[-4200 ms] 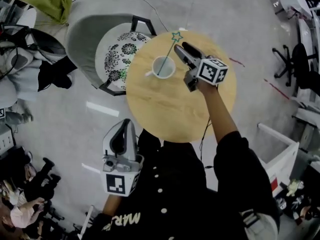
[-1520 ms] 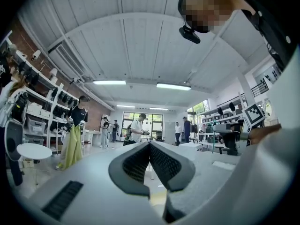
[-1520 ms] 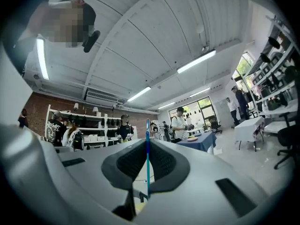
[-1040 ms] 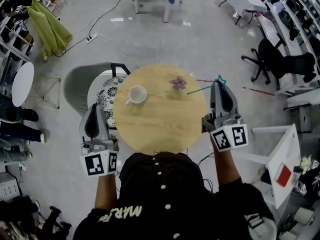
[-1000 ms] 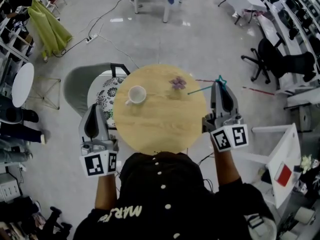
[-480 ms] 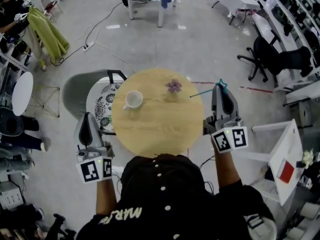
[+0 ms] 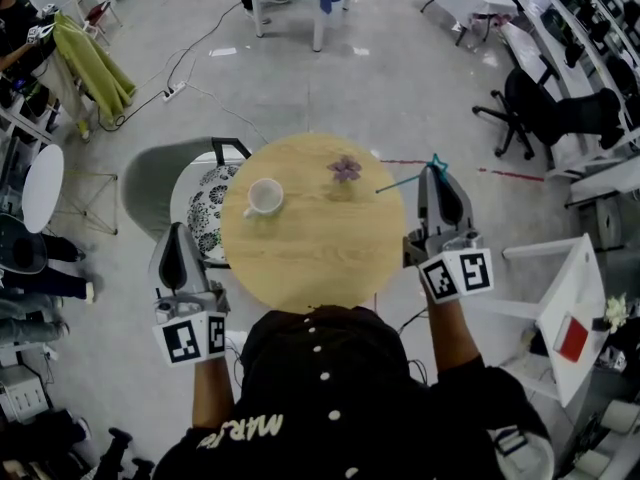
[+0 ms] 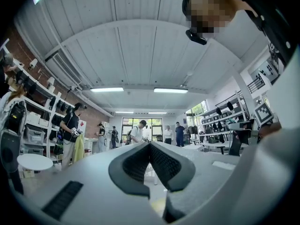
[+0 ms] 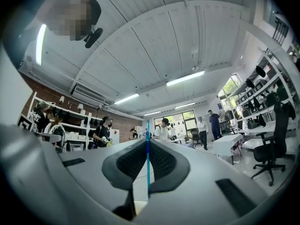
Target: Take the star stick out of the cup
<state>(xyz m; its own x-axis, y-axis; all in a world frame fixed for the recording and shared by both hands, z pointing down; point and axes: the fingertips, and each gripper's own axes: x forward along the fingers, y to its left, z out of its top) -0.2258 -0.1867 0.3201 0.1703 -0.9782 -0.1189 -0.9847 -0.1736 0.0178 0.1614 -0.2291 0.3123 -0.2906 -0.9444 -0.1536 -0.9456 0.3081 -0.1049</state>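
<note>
Teal star stick [image 7: 400,181], star barely discernible

A round wooden table [image 7: 300,268] lay between the left gripper [image 7: 178,230] and the right gripper [image 7: 433,168]; a purple flower [image 7: 345,170] sat nearer the right one.

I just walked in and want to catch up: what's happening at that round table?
A person at a round wooden table holds a gripper in each hand. The right gripper is shut on the thin teal star stick at the table's right edge, so the stick is out of the white cup, which sits on the table's left side. The left gripper is shut and empty, beside the table. A small purple flower sits near the far edge.
</note>
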